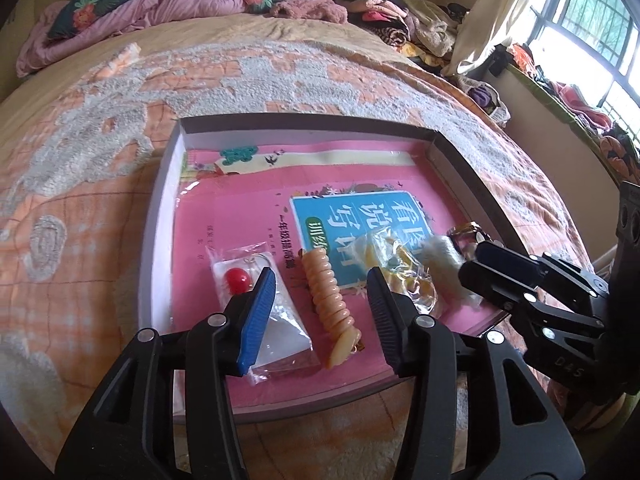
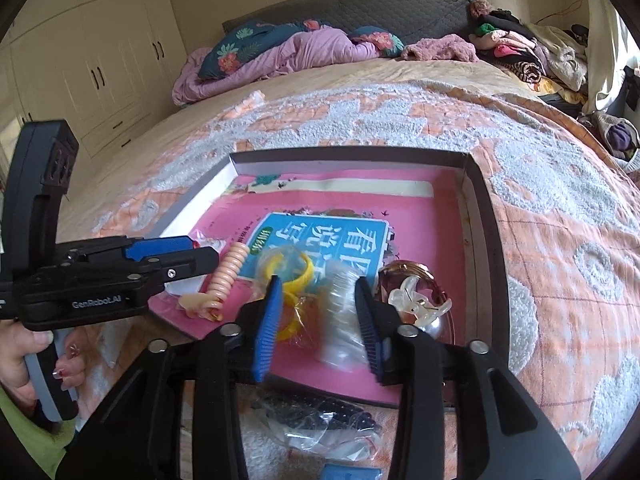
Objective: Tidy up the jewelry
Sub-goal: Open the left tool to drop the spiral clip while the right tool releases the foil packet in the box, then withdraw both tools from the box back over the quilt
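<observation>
Both grippers gape wide, empty, over the tray's (image 1: 162,208) near edge on the bed (image 1: 80,168): left gripper (image 1: 320,284) above the peach spiral hair tie (image 1: 326,294), right gripper (image 2: 318,292) above a clear packet (image 2: 342,320).

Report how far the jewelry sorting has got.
Done: the red bead packet, peach spiral piece, yellow bangles and clear claw clip lie lined up in the box. In hand: nothing; the right tool is open around a clear bagged piece. Left: a bag of dark beads outside the box.
</observation>
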{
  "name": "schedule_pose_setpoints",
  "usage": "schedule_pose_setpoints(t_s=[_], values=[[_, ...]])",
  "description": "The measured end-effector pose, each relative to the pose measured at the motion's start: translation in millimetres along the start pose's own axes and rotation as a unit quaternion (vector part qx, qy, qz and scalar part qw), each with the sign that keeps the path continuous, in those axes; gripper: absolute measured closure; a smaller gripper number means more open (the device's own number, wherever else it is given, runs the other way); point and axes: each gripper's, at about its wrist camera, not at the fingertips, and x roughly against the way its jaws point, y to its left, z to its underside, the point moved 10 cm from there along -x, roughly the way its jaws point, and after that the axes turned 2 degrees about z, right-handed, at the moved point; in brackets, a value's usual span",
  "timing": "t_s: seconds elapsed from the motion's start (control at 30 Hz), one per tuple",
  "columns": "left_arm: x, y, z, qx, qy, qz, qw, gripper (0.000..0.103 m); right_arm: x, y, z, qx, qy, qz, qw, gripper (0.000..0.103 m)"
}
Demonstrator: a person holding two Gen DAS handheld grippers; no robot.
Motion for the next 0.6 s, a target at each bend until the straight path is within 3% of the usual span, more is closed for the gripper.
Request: schedule_pose_setpoints(t_s=[0.07,0.3,0.43,0.57,0.6], values=[[2.6,1.4,-0.4,0.001,-0.002,-0.001,1.0,0.062,4.9,1.6,-2.1,0.002,-0.006,-0.001,1.0,0.06],[13.1,5.7,-3.7,0.005,-0.013,-0.01,0.9998,0.05,24.3,3.4,-10.5,-0.004,-0.03,-0.002,1.0,0.032],[20.1,8.7,-4.3,0.008,-0.02,-0.013,0.9997,0.043,32.5,0.7,-12.9,-0.009,-0.04,0.002,0.999,0.024],[29.7,14.0,-7.6,0.019,-0.039,-0.021,0.9989,0.024,41.9,-2.1,-17.4,-0.018,-0.053,0.004,0.998,0.018],[31.7,15.3,-8.7,0.021,-0.041,-0.021,0.9987,0.023,43.7,-2.5,-18.7,-0.019,-0.056,0.004,0.998,0.016]])
